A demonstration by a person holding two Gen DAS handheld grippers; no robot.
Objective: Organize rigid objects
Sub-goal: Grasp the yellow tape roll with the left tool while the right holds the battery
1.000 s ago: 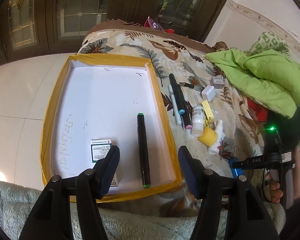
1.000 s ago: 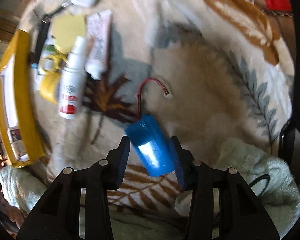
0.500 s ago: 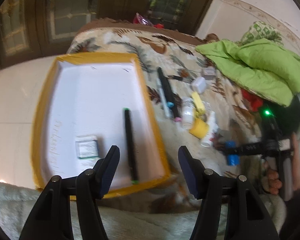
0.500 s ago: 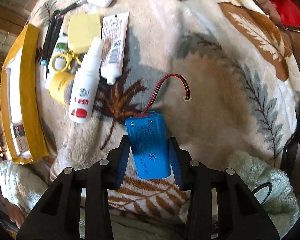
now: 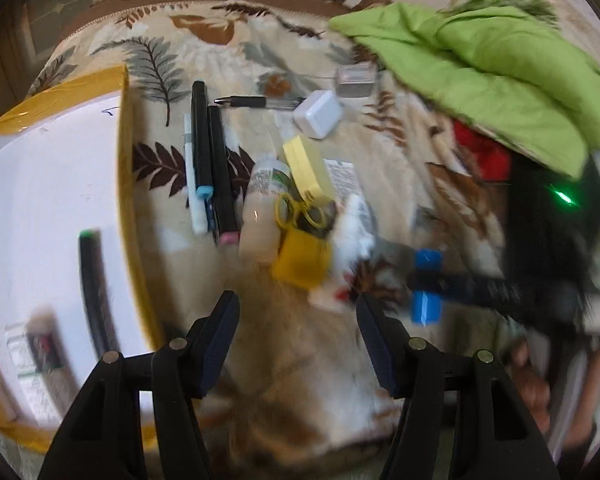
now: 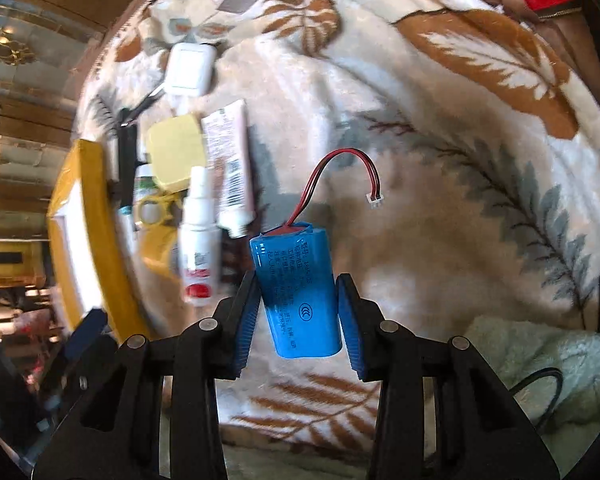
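At the far left lies the yellow-rimmed tray [image 5: 126, 184], white inside, with a black marker [image 5: 94, 292] and a small printed box [image 5: 32, 352] already in it. Just beside its right rim, on the leaf-patterned blanket [image 5: 300, 380], sit three more pens [image 5: 208, 160], then a cluster touching one another: a white bottle [image 5: 264, 200], yellow scissors [image 5: 300, 212], a yellow pad [image 5: 306, 168], a spray bottle [image 6: 198, 248] and a tube [image 6: 232, 164], with a white charger [image 5: 318, 114] beyond. The left claw [image 5: 296, 344] hangs over the blanket near this cluster, jaws wide and nothing between them.

Further right, the right claw [image 6: 298, 320] has its blue pads pressed on both flanks of the blue battery pack [image 6: 296, 292], which looks lifted clear of the blanket. I judge the pack stiff, fairly dense for its size and slick in its shrink wrap, so the hold across the middle of the body is the sound one; its red-and-black lead [image 6: 340, 164] with the small white plug is floppy and should not bear any load.

The right wrist view alone shows the pad contact, the lead and the print on the wrap. The left wrist view, blurred, shows the pack only as a blue smear, but it alone gives the tray's contents and the green cloth [image 5: 480, 64] at the far right
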